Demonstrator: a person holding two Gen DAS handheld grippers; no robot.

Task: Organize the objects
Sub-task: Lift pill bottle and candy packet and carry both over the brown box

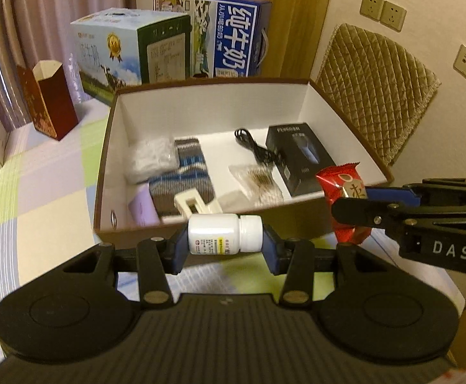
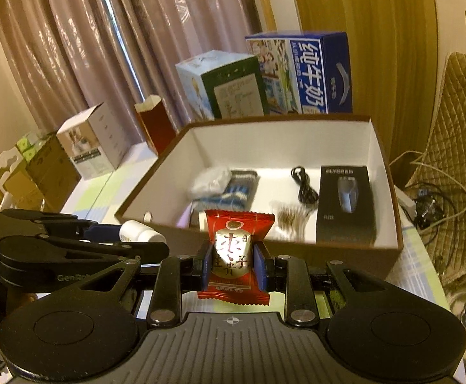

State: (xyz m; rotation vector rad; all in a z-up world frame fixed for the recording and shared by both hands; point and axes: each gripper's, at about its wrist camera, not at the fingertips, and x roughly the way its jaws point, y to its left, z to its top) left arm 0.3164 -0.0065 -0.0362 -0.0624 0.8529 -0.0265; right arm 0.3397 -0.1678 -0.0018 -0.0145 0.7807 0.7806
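Observation:
My left gripper (image 1: pixel 225 235) is shut on a white pill bottle (image 1: pixel 223 233), held sideways just in front of the near wall of a brown box with a white inside (image 1: pixel 201 105). My right gripper (image 2: pixel 233 264) is shut on a red snack packet (image 2: pixel 234 252), also just short of the box's (image 2: pixel 281 134) near wall. In the left wrist view the right gripper (image 1: pixel 351 204) holds the packet (image 1: pixel 341 185) at the box's near right corner. In the right wrist view the left gripper (image 2: pixel 143 236) and bottle (image 2: pixel 140 232) show at left.
Inside the box lie a black shaver box (image 1: pixel 300 158), a black cable (image 1: pixel 255 147), striped socks (image 1: pixel 181 176), clear packets (image 1: pixel 255 179) and a cream clip (image 1: pixel 194 203). Milk cartons (image 1: pixel 213 35) stand behind the box; a dark red carton (image 1: pixel 49 99) at left; a quilted chair (image 1: pixel 377 86) at right.

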